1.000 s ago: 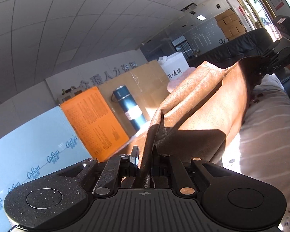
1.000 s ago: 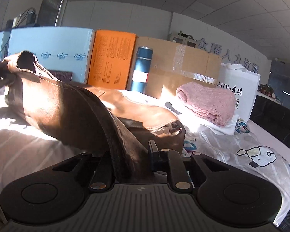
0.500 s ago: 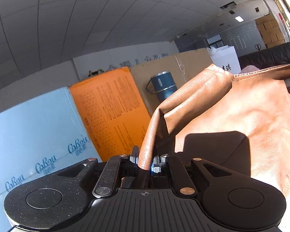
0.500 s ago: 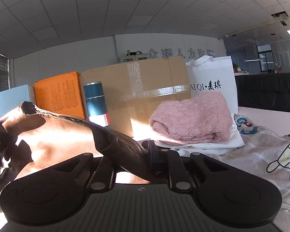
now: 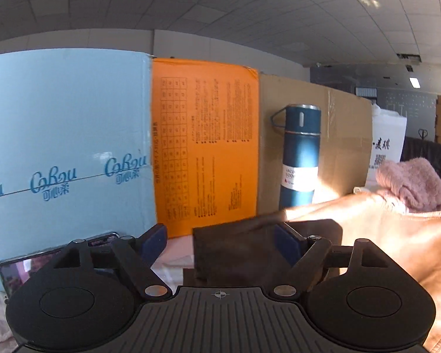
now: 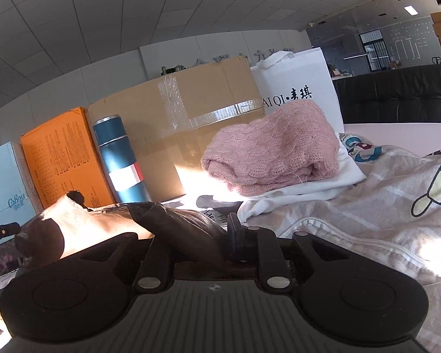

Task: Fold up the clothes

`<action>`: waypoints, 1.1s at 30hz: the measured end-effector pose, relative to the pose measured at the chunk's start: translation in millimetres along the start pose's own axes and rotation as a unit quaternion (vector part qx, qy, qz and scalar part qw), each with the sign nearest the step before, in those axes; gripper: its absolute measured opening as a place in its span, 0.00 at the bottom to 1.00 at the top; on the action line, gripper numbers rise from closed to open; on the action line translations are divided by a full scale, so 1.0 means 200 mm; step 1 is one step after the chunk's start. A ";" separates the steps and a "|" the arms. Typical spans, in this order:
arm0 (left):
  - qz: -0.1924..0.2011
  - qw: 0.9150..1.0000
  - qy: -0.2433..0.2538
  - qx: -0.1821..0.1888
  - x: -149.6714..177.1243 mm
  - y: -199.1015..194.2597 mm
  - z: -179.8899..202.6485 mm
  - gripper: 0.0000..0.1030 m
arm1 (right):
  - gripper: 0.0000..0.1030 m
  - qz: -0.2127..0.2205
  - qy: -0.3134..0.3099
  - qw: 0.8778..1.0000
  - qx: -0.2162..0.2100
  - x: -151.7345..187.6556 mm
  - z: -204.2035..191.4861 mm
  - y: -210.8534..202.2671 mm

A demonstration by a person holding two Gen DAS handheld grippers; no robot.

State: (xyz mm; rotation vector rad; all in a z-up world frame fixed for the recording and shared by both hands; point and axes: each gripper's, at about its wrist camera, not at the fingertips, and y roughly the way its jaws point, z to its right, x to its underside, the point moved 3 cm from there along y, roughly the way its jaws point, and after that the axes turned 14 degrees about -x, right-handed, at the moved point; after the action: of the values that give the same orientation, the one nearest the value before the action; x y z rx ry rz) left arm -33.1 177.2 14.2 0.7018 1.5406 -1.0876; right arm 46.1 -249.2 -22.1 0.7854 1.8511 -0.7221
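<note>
**Kid:** What is your left tool (image 5: 220, 239) doing?

**Me:** Its two blue fingers (image 5: 154, 239) are spread wide. A dark fold of the brown jacket (image 5: 376, 235) lies between them, but they are not squeezing it.

**Kid:** And your right tool (image 6: 197, 235)?

**Me:** That one is pinching the jacket (image 6: 97, 223). A dark bunch of it is stuck tight between the fingers.

**Kid:** Where is the jacket?

**Me:** It lies low on the bed, stretched between my two tools. The sun makes part of it bright.

**Kid:** What is behind it?

**Me:** A blue bottle (image 5: 299, 156) stands up straight in front of a brown box (image 6: 191, 111). An orange box (image 5: 205, 144) is beside it, then a light blue box (image 5: 67, 147). A phone (image 5: 29, 264) leans on the light blue box.

**Kid:** What is the pink thing?

**Me:** A folded pink sweater (image 6: 270, 147). It sits on white clothes (image 6: 302, 188), near a white bag (image 6: 294, 88). A sheet (image 6: 382, 200) with cartoon pictures covers the bed on the right.
</note>
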 end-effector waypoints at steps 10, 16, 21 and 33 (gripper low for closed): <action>-0.143 0.976 -0.158 0.049 0.26 -0.22 -0.18 0.89 | 0.82 0.007 0.101 0.994 0.051 0.01 0.17 -0.02; -0.160 0.983 -0.089 0.030 0.33 -0.19 -0.04 0.90 | 0.82 -0.027 0.161 0.980 0.112 0.04 0.28 0.01; -0.172 0.980 -0.094 0.026 0.40 -0.19 -0.01 0.94 | 0.84 -0.001 0.168 0.980 0.103 0.04 0.29 -0.03; -0.171 0.960 -0.221 0.005 0.43 -0.26 -0.09 0.95 | 1.00 0.020 0.277 0.956 0.099 0.00 0.15 -0.39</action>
State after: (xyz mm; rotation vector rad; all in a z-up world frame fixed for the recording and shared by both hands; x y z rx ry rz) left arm -107.5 163.5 -53.6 0.1732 1.2894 -1.3993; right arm 1.8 -321.0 -22.8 1.2497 2.2709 -0.7149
